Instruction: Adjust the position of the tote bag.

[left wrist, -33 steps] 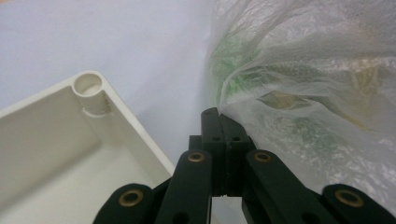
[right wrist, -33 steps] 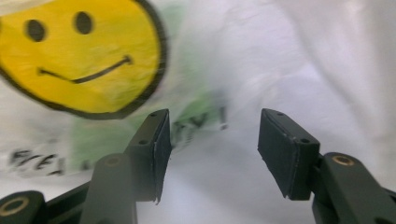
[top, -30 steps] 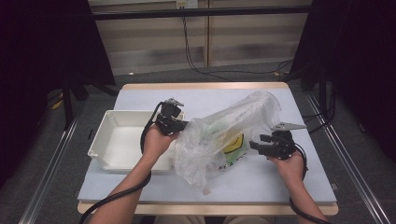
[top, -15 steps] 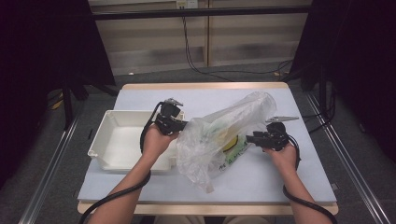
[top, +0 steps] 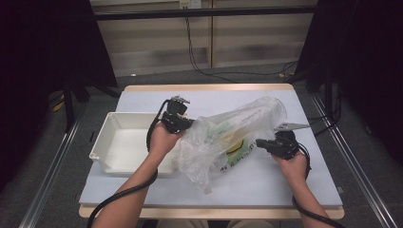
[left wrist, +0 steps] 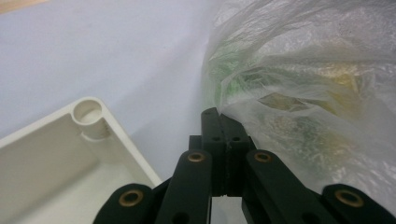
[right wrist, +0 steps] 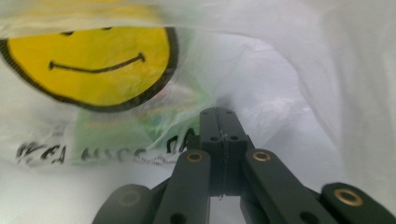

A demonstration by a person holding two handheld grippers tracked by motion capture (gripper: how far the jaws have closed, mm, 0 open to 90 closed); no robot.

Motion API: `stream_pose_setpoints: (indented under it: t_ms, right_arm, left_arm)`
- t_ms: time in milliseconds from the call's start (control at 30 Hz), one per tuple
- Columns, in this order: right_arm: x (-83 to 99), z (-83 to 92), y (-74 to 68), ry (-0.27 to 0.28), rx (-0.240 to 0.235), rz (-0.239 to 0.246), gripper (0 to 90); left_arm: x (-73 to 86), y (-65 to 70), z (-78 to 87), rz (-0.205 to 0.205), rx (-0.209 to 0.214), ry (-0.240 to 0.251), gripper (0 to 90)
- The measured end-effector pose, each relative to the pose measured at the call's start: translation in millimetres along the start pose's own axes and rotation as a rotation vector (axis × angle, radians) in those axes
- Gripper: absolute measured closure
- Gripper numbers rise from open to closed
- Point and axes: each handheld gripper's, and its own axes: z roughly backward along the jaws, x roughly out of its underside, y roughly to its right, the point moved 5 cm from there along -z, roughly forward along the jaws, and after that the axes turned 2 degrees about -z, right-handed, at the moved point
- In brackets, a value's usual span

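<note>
A clear plastic bag (top: 228,137) with a yellow smiley print (top: 235,147) lies puffed up across the middle of the table, with greenish packets inside. My left gripper (top: 189,124) is at the bag's left edge; in the left gripper view its jaws (left wrist: 218,114) are pressed together where the film (left wrist: 303,93) meets their tips. My right gripper (top: 259,142) is at the bag's right side. Its jaws have just been closing and now stand together (right wrist: 218,112), with a crease of bag film (right wrist: 280,70) pinched at the tips below the smiley (right wrist: 88,60).
A white plastic tray (top: 102,140) sits on the table's left part, right beside my left hand; its corner (left wrist: 88,112) shows close to the left jaws. The pale table cover (top: 313,175) extends to the right and front. Cables trail from both grippers.
My right gripper has shifted left to the bag's side and its jaws have gone from apart to together on the film. The left gripper and the tray have kept still.
</note>
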Motion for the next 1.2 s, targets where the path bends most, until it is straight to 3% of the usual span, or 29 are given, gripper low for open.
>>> stream_pose_setpoints:
  t_ms: [267, 400, 467, 500, 600, 767, 867, 933, 1033, 1100, 1133, 1167, 1200]
  right_arm:
    - [12.5, 9.1, -9.6, -0.018, -0.002, 0.039, 90.0]
    - [15.5, 10.2, -8.8, -0.024, 0.008, 0.032, 90.0]
    - [13.4, 12.2, -3.5, 0.004, 0.043, 0.004, 74.0]
    - [12.4, 12.4, -0.5, 0.011, 0.065, -0.007, 74.0]
    - [10.0, 11.4, 5.2, 0.018, 0.083, -0.044, 55.5]
    - [2.0, 2.2, -0.1, 0.021, 0.103, -0.040, 31.0]
    - [-3.5, -3.4, -3.9, 0.021, 0.120, -0.030, 25.2]
    - [-11.9, -11.8, -6.2, 0.028, 0.122, -0.019, 25.7]
    - [-18.7, -18.1, -7.5, 0.022, 0.105, -0.019, 39.0]
    - [-22.8, -21.5, -10.1, 0.013, 0.074, -0.015, 57.5]
    - [-24.1, -22.3, -10.2, 0.006, 0.091, -0.006, 62.6]
    - [-25.6, -22.2, -10.5, 0.007, 0.092, -0.009, 75.1]
    - [-26.5, -21.6, -10.9, 0.009, 0.073, -0.008, 83.0]
  left_arm:
    - [-7.9, -6.2, -3.0, 0.034, 0.004, 0.012, 90.0]
    - [-7.6, -6.2, -2.6, 0.025, 0.011, 0.010, 90.0]
    - [-6.1, -5.3, -1.4, 0.023, 0.016, 0.015, 90.0]
    - [-6.1, -5.3, -1.4, 0.023, 0.016, 0.015, 90.0]
    - [-4.8, -2.8, 1.2, 0.014, 0.017, 0.017, 90.0]
    - [-4.6, -0.1, 1.7, 0.008, 0.019, 0.015, 90.0]
    - [-4.8, 1.5, 0.7, 0.006, 0.019, 0.015, 90.0]
    - [-4.4, 2.2, 0.3, 0.003, 0.019, 0.014, 90.0]
    - [-3.8, 1.0, 0.2, -0.008, 0.016, 0.005, 90.0]
    - [-3.9, 0.5, 0.1, -0.002, 0.020, 0.010, 90.0]
    - [-3.9, 0.2, 0.4, 0.002, 0.016, 0.009, 90.0]
    - [-3.9, 0.2, 0.4, 0.002, 0.016, 0.009, 90.0]
    - [-3.7, -1.0, 1.0, -0.001, 0.021, 0.008, 90.0]
